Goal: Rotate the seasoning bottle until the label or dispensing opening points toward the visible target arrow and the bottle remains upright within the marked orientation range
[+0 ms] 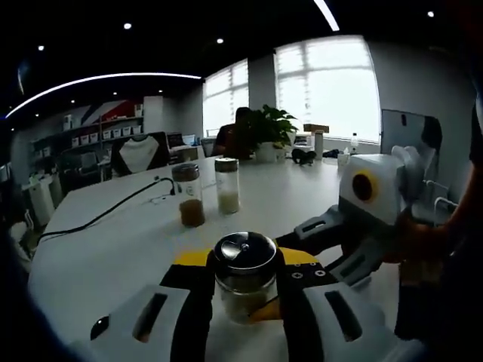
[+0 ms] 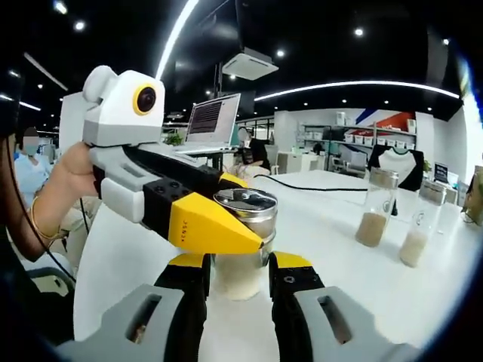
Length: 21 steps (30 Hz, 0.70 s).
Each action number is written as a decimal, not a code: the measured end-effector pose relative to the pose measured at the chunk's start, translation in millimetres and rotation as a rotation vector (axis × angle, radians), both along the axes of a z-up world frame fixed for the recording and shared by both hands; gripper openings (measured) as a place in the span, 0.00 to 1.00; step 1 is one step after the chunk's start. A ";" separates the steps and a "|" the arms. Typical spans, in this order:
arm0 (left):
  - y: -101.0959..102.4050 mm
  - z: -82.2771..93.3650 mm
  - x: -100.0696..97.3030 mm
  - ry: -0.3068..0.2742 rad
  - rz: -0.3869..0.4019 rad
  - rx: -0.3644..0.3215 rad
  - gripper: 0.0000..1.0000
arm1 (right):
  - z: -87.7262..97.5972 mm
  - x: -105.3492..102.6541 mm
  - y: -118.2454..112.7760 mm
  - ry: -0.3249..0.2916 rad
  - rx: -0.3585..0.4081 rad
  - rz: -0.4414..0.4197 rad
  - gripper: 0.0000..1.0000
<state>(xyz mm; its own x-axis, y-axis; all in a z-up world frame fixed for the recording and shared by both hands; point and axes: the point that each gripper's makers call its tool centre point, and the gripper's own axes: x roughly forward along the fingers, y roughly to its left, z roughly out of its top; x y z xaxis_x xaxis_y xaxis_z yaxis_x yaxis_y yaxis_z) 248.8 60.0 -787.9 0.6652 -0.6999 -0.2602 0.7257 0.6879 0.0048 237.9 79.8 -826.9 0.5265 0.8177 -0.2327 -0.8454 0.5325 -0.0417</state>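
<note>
Seemingly glass, round steel-capped seasoning bottle (image 1: 245, 277) between both grippers.

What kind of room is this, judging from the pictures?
Probably an open office or lab: a long white table with a laptop, stocked shelves along the wall, and large windows behind a potted plant.

The left gripper (image 2: 219, 226) is hiding part of the bottle (image 2: 243, 249); the far shelves (image 1: 90, 139) are blurring.
</note>
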 end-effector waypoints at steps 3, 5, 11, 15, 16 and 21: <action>-1.3 -2.5 -2.0 0.014 -0.004 -0.009 0.33 | -2.1 -2.5 -1.6 0.011 -0.004 0.002 0.29; -2.1 -4.4 -2.5 0.020 -0.005 -0.011 0.33 | -3.9 -3.1 -2.5 0.015 -0.009 0.004 0.29; -2.5 -11.2 -3.7 0.031 -0.007 -0.007 0.33 | -10.6 -4.3 -3.6 0.015 -0.032 0.007 0.29; -2.8 -11.8 -4.4 0.028 -0.005 -0.020 0.33 | -11.7 -4.4 -4.3 0.020 -0.024 0.006 0.29; -3.4 -11.7 -5.0 0.022 -0.005 -0.016 0.33 | -11.6 -4.5 -4.4 0.019 -0.024 0.004 0.29; -4.8 -12.1 -8.8 -0.004 -0.003 -0.011 0.33 | -12.0 -5.9 -5.5 0.004 -0.023 0.004 0.29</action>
